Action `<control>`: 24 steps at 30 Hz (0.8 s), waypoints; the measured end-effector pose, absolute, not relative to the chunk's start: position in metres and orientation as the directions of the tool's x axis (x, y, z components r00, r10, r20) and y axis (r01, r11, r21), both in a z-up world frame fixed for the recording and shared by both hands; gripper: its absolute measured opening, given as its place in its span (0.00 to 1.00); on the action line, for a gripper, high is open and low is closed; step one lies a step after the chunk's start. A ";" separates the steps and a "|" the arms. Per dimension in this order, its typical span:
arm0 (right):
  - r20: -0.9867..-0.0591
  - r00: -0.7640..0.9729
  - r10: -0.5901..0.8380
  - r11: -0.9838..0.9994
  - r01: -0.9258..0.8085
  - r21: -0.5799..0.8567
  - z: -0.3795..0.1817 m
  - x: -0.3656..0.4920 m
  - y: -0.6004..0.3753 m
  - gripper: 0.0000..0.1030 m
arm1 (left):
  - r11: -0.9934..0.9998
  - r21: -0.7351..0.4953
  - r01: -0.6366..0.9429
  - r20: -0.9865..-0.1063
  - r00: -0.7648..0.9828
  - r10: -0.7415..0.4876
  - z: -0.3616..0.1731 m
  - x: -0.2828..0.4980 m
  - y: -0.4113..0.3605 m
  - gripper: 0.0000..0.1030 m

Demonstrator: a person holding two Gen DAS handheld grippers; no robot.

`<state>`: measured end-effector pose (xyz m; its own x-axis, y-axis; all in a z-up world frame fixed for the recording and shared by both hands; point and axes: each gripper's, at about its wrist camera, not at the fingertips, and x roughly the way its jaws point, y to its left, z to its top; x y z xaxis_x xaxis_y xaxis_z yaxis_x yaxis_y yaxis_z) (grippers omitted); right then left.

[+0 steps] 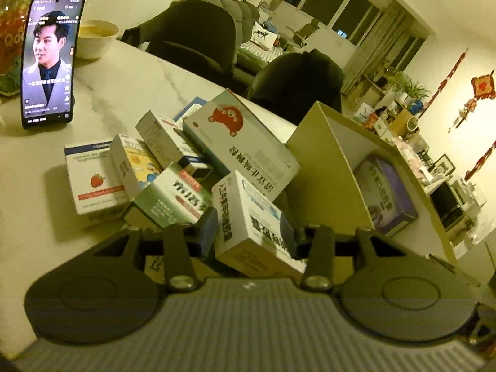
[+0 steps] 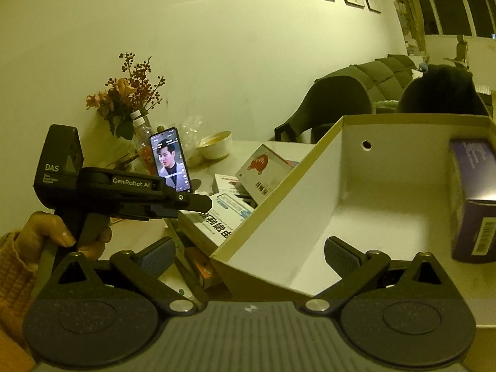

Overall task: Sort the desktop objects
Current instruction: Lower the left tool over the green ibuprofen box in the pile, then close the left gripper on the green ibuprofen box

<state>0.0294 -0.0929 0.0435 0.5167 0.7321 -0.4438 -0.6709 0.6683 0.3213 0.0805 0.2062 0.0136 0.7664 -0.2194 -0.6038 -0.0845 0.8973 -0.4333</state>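
Observation:
A pile of medicine boxes lies on the marble table [image 1: 130,93]. My left gripper [image 1: 249,232] is shut on a white-and-blue box [image 1: 251,217] at the near side of the pile, with a pad pressed on each side. Behind it lie a bear-printed box [image 1: 241,142], a green-white box [image 1: 173,198] and a strawberry box [image 1: 93,179]. To the right stands an open storage carton [image 1: 322,161] holding a purple box [image 1: 387,195]. My right gripper [image 2: 249,257] is open with nothing gripped, straddling the carton's [image 2: 294,204] near corner. The purple box [image 2: 474,198] sits at its right.
A phone [image 1: 49,62] stands propped at the far left, playing a video, with a bowl [image 1: 96,38] behind it. Two dark chairs [image 1: 192,37] line the table's far edge. A vase of dried flowers [image 2: 130,99] and a bottle [image 2: 142,136] stand by the wall.

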 end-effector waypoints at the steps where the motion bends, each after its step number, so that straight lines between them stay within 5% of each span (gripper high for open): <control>1: -0.444 0.516 0.732 0.668 -0.672 0.320 0.043 0.029 -0.092 0.99 | 0.899 -0.429 -0.087 -0.608 0.764 -0.216 0.013 0.079 0.206 0.41; 8: -0.445 0.511 0.736 0.662 -0.680 0.314 0.045 0.029 -0.088 0.99 | 0.884 -0.448 -0.133 -0.604 0.774 -0.190 0.014 0.069 0.218 0.45; 12: -0.449 0.509 0.734 0.662 -0.684 0.307 0.046 0.027 -0.087 0.99 | 0.880 -0.442 -0.176 -0.590 0.795 -0.137 0.020 0.065 0.226 0.55; 18: -0.444 0.514 0.734 0.664 -0.682 0.307 0.047 0.024 -0.087 0.99 | 0.867 -0.412 -0.281 -0.599 0.800 -0.025 0.019 0.057 0.237 0.54; 24: -0.437 0.517 0.736 0.662 -0.684 0.305 0.047 0.022 -0.088 0.99 | 0.812 -0.481 -0.330 -0.646 0.760 -0.073 -0.003 0.062 0.252 0.51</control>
<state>0.0221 -0.0876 0.0467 0.5174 0.7358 -0.4369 -0.6842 0.6624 0.3052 0.0623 0.2524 -0.0027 0.7603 -0.0727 -0.6455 -0.3303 0.8124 -0.4805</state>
